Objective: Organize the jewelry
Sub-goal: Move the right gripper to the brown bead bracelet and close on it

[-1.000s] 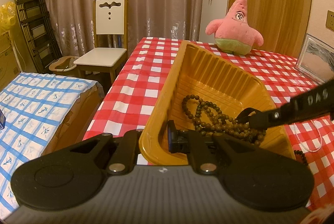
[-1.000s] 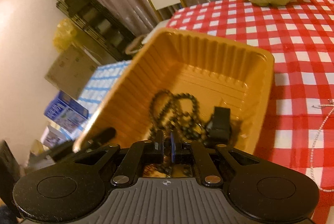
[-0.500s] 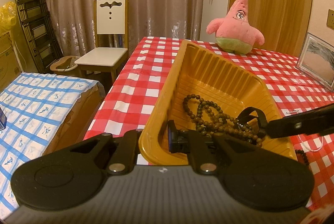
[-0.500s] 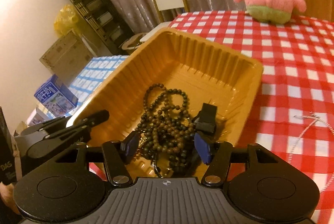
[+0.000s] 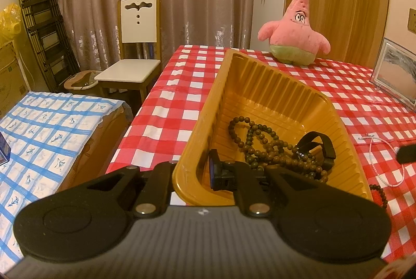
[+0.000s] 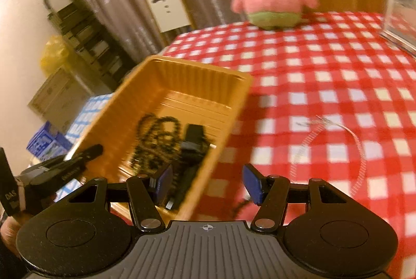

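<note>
My desk [image 5: 182, 102] is the biggest thing here, spread with a red and white checked cloth, and a pink star plush [image 5: 295, 34] sits at its far edge. On the left part of the desk stands my yellow tray [image 5: 273, 86], ribbed along its walls.

My left gripper [image 5: 197, 172] is clamped on the near wall of that tray, 1 finger inside and 1 outside, jaws pressed tight on the plastic rim.

My right gripper [image 6: 208, 184] hangs above the tray's right rim and the checked cloth beside it. Its jaws have just been opening and now stand wide, with nothing between the 2 blue pads [image 6: 251, 184]; this view is blurred.

Inside the tray, toward its near end, lies the brown bead necklace [image 5: 262, 146] in a loose heap of loops. A black watch [image 5: 316, 149] rests on the right side of that heap, against the tray's right wall.

Out on the cloth, right of the tray, a thin white bead string [image 5: 387, 164] curves in a loop, and just beside the tray's near right corner lies a small dark bead bracelet [image 5: 381, 194], only partly in view.
</note>
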Tool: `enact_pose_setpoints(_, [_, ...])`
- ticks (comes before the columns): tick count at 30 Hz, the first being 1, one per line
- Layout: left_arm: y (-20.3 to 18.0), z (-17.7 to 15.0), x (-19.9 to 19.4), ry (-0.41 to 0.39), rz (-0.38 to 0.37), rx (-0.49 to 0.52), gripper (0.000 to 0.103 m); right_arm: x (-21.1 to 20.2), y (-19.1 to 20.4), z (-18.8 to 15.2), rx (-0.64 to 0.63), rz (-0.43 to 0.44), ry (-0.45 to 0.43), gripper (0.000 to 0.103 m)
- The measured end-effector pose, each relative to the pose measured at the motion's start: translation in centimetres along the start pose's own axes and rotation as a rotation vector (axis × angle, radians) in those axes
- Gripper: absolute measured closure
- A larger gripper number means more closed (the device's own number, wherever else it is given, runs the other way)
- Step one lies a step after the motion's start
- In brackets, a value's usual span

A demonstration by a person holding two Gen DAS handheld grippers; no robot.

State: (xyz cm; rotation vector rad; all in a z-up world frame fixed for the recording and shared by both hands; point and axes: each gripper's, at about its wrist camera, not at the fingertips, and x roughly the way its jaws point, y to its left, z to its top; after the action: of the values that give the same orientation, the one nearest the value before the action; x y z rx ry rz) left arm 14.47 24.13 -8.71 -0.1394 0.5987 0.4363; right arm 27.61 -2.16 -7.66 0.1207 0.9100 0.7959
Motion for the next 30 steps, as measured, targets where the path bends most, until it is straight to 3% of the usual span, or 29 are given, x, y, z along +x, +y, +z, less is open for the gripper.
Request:
enact_pose_setpoints(8, [0.0,-0.1,0.1,0.004,0.006,0.005,0.093,-1.6,-2.8,-1.8,0.049,-0.061,0.031,0.043])
enact_pose_setpoints(18, [0.1,-0.1,0.1,0.003,0.007,0.006,0.093,-1.1,-3.2,-3.9,-0.032,-0.135,0.077,0.043])
enact_pose_setpoints(30, [-0.1,-0.1,0.0,0.005,0.008,0.007,0.093,0.3,-2.7,-3.9,-0.097,-0.157,0.09,0.043])
